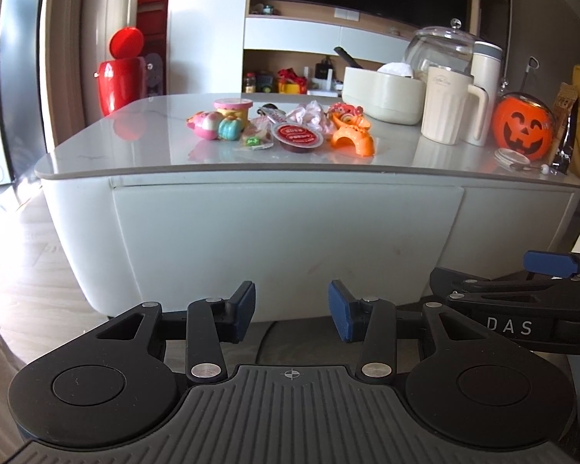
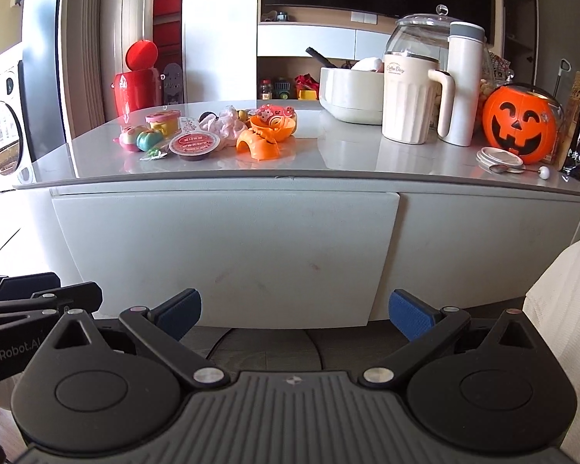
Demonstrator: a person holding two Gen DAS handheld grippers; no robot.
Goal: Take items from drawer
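Observation:
A white drawer front (image 1: pixel 282 247) (image 2: pixel 220 259) sits closed under the grey tabletop (image 1: pixel 143 147) (image 2: pixel 348 158). On the tabletop lie several small items: a pink toy (image 1: pixel 207 125) (image 2: pixel 129 137), a teal pumpkin (image 1: pixel 230 128) (image 2: pixel 149 139), a red-lidded sauce cup (image 1: pixel 297 137) (image 2: pixel 195 145) and an orange plastic toy (image 1: pixel 352 137) (image 2: pixel 263 141). My left gripper (image 1: pixel 292 311) is open and empty, low before the drawer front. My right gripper (image 2: pixel 295 311) is open wider, also empty, at the same height. Each gripper shows at the edge of the other's view.
At the table's right stand a cream mug (image 1: pixel 448 110) (image 2: pixel 411 100), a tall flask (image 2: pixel 464 81), a glass jar (image 1: pixel 440 50), a white bowl (image 2: pixel 352 92), an orange pumpkin bucket (image 1: pixel 522 125) (image 2: pixel 520 125) and a spoon (image 2: pixel 518 170). A red bin (image 1: pixel 121 73) stands behind on the left. White cloth (image 2: pixel 564 309) is at right.

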